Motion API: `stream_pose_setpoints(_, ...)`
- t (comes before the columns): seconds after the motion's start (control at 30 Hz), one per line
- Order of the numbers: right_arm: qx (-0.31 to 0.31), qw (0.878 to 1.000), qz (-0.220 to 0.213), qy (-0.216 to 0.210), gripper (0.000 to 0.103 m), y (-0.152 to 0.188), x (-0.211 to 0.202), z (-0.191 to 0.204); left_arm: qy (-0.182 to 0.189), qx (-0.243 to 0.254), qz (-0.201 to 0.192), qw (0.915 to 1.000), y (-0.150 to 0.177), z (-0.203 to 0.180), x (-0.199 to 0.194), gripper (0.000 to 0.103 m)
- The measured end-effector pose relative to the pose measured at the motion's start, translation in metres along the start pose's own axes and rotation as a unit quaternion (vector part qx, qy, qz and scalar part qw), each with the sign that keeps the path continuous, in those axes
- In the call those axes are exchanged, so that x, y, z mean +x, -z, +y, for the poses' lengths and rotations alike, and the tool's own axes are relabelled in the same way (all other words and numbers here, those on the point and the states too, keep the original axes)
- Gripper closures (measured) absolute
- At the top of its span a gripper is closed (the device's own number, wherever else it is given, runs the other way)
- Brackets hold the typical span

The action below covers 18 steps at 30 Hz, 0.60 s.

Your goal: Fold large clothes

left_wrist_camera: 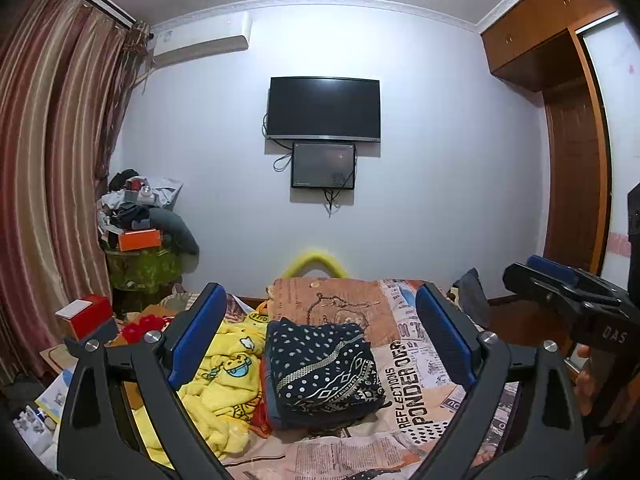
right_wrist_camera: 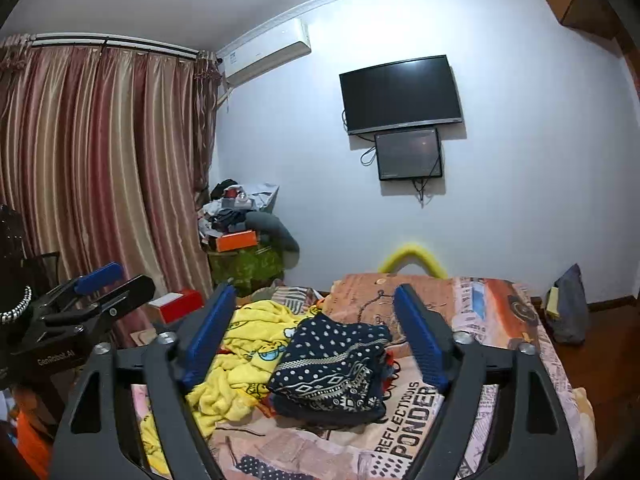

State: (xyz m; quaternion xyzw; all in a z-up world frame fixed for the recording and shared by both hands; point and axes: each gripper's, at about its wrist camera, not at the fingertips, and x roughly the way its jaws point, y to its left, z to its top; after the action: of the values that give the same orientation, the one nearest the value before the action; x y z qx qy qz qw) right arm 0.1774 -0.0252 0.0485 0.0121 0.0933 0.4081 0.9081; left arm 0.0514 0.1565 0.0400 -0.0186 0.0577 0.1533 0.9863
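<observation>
A dark navy garment (left_wrist_camera: 322, 372) with white dots and patterned bands lies folded in a thick stack on the bed (left_wrist_camera: 416, 392). It shows in the right wrist view too, garment (right_wrist_camera: 332, 368). My left gripper (left_wrist_camera: 320, 296) is raised above the bed and points level across the room, open, with nothing between its blue pads. My right gripper (right_wrist_camera: 314, 294) is likewise lifted clear of the stack and stands open and empty. Each gripper shows at the edge of the other's view: right gripper (left_wrist_camera: 560, 280), left gripper (right_wrist_camera: 100, 284).
A crumpled yellow cartoon blanket (left_wrist_camera: 224, 384) lies left of the stack. The bedspread has newspaper print. A cluttered pile (left_wrist_camera: 140, 224) stands in the left corner by striped curtains (left_wrist_camera: 52, 160). A TV (left_wrist_camera: 323, 109) hangs on the far wall; a wooden wardrobe (left_wrist_camera: 560, 80) is at right.
</observation>
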Motion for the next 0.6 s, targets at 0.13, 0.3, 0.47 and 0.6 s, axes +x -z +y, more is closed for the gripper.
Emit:
stream_pose_setpoints(0.13,-0.008,1.000,-0.001,0.022,0.004,0.003,0.001,0.002,-0.002,0.000,0.008,1.0000,0.004,-0.002,0.000,0.001)
stream_pose_setpoints(0.3,-0.012,0.999,-0.001,0.033,0.000,0.004,0.001,0.003,-0.003,-0.004,0.022,0.9998,0.011,-0.002,-0.001,0.001)
stream_pose_setpoints(0.47,-0.009,0.999,0.003,0.038,0.000,0.008,-0.001,-0.001,-0.001,-0.010,0.030,0.9995,0.015,-0.002,0.002,0.001)
stream_pose_setpoints(0.6,-0.004,0.999,0.006,0.040,0.000,0.009,-0.002,-0.005,0.000,-0.010,0.031,0.9995,0.016,-0.004,0.001,0.001)
